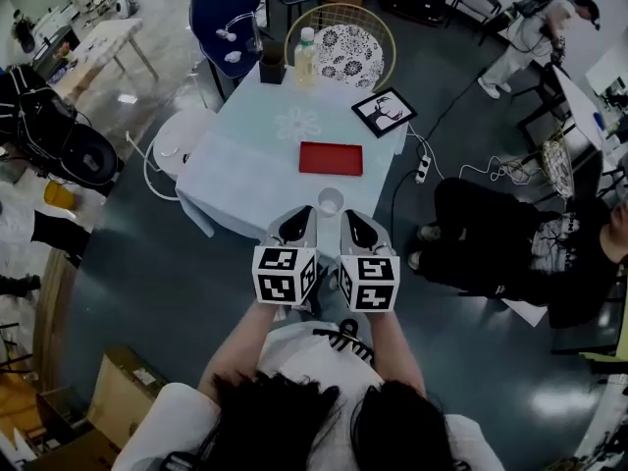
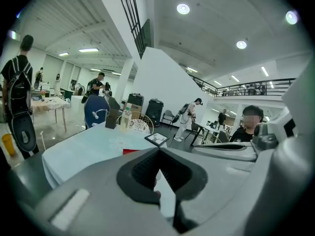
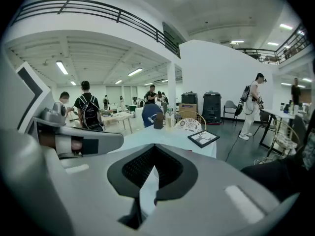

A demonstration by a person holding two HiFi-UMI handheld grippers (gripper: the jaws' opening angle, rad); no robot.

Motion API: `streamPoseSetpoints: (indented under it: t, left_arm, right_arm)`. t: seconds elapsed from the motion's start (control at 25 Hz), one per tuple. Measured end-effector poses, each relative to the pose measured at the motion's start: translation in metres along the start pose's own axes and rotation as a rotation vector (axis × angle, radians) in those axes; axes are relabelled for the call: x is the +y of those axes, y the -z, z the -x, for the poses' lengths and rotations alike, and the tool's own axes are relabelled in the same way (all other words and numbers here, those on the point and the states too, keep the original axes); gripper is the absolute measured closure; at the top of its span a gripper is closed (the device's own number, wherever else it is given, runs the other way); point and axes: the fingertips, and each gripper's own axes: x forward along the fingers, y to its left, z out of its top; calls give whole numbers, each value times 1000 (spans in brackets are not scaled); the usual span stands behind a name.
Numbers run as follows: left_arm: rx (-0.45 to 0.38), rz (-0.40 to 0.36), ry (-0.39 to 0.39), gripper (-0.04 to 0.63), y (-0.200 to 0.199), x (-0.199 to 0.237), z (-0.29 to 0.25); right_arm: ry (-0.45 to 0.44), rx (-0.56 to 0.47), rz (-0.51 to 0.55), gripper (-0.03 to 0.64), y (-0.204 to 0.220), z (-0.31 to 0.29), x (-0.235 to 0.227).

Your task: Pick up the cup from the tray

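A small pale cup (image 1: 330,202) stands on the light table (image 1: 245,170) near its front edge, just in front of a flat red tray (image 1: 331,158), which has nothing on it. My left gripper (image 1: 297,221) and right gripper (image 1: 356,223) are held side by side close to my body, just short of the table's front edge, with the cup between and slightly beyond their tips. Both are shut with nothing held: in the left gripper view (image 2: 158,176) and the right gripper view (image 3: 149,183) the jaw tips meet. A sliver of the red tray (image 2: 129,151) shows past the left jaws.
At the table's far end stand a bottle (image 1: 306,57) and a dark container (image 1: 272,65); a framed picture (image 1: 384,112) lies at the right corner. A wicker chair (image 1: 343,49) and a blue chair (image 1: 226,16) stand behind. A person in black (image 1: 510,248) sits to the right.
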Motion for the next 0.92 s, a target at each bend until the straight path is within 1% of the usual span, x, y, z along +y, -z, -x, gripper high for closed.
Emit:
streamPoseSetpoints:
  t: [0.32,0.52,0.92]
  left_arm:
    - [25,-6,0,595,9,-2,-3]
    - [27,-2,-23,595,10,8,1]
    - [36,-3,-16,595,14,4,-8]
  right_arm:
    - [18,22,-19,592,8,1,-5]
    - [13,30,-22,592,11,1,-4]
    - [11,25,-19,592,10,-4,-9]
